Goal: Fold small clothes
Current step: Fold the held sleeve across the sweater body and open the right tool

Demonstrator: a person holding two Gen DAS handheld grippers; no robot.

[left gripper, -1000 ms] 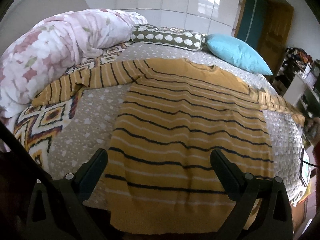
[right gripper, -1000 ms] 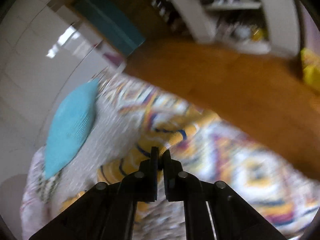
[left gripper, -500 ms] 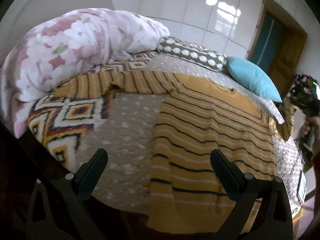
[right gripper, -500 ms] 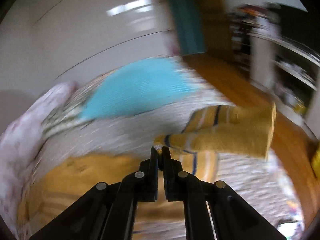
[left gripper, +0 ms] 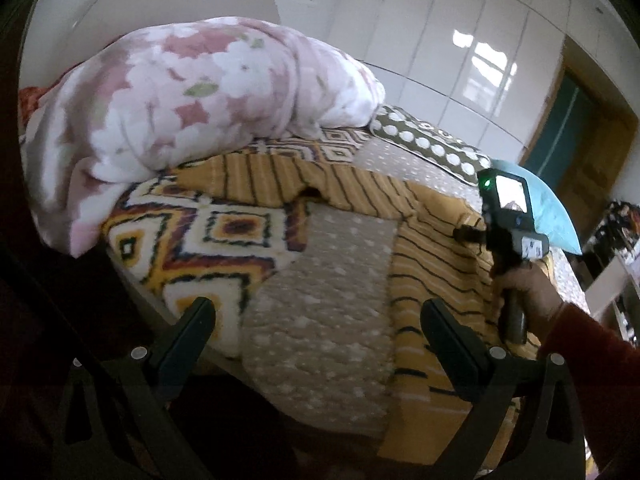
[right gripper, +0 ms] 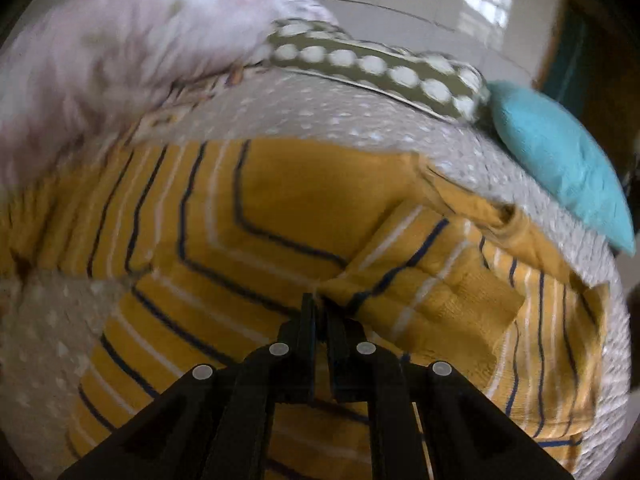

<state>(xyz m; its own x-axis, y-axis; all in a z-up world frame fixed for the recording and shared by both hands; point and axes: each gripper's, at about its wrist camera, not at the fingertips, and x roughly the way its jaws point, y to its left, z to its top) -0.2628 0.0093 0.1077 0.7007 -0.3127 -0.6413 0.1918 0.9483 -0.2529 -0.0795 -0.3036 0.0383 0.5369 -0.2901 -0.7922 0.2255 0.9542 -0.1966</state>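
Note:
A mustard sweater (left gripper: 436, 264) with dark and white stripes lies flat on the bed, its left sleeve (left gripper: 256, 176) stretched out toward the floral duvet. My left gripper (left gripper: 316, 312) is open and holds nothing, over the bed's near edge beside the sweater's hem. My right gripper (right gripper: 320, 304) is shut on the right sleeve (right gripper: 420, 280), which lies folded across the sweater's chest (right gripper: 240, 216). In the left wrist view a person's hand (left gripper: 524, 288) holds that gripper above the sweater.
A pink floral duvet (left gripper: 192, 92) is heaped at the far left. A green polka-dot pillow (right gripper: 380, 68) and a turquoise pillow (right gripper: 560, 160) lie along the far side. A zigzag-patterned blanket (left gripper: 200, 240) covers the left corner. A door (left gripper: 576, 152) and shelves (left gripper: 624, 240) stand at right.
My right gripper swung the right sleeve from the bed's right edge over onto the sweater's chest. My left gripper slid left along the near edge, still open.

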